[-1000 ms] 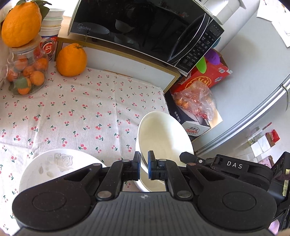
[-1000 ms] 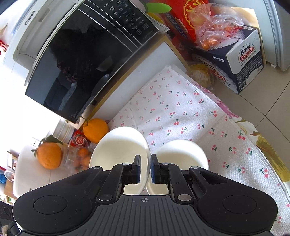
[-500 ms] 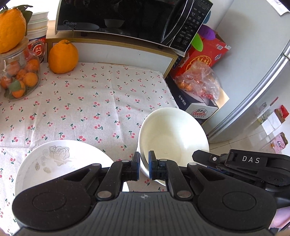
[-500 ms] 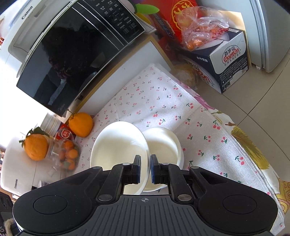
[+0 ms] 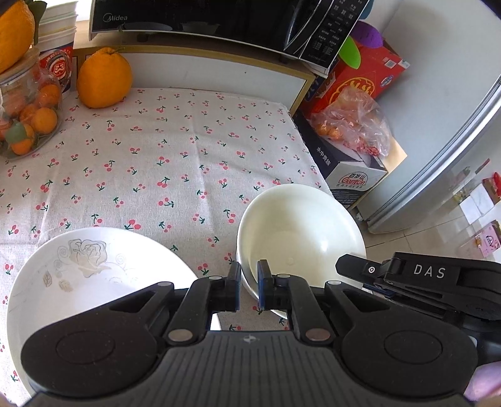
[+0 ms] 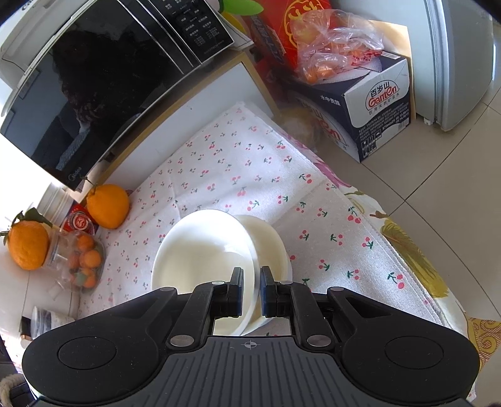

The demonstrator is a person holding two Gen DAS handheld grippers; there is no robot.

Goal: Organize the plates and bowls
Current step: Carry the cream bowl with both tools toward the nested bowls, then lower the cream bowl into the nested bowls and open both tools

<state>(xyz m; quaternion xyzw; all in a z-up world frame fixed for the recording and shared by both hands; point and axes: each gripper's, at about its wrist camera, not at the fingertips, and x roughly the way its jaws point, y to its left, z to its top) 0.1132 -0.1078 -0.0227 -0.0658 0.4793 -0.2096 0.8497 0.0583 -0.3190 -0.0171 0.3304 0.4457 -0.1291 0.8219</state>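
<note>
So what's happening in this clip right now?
A person is stacking dishes on a cherry-print tablecloth. The right gripper is shut on the rim of a white bowl, holding it over a second bowl. The left gripper is nearly shut beside the rose-patterned plate, holding nothing.

Open cherry-print cloth covers the worktop from centre toward 12 o'clock. An orange and a fruit jar stand at 10 o'clock, a microwave overhangs the far edge, and boxes stand on the floor at 2 o'clock.
</note>
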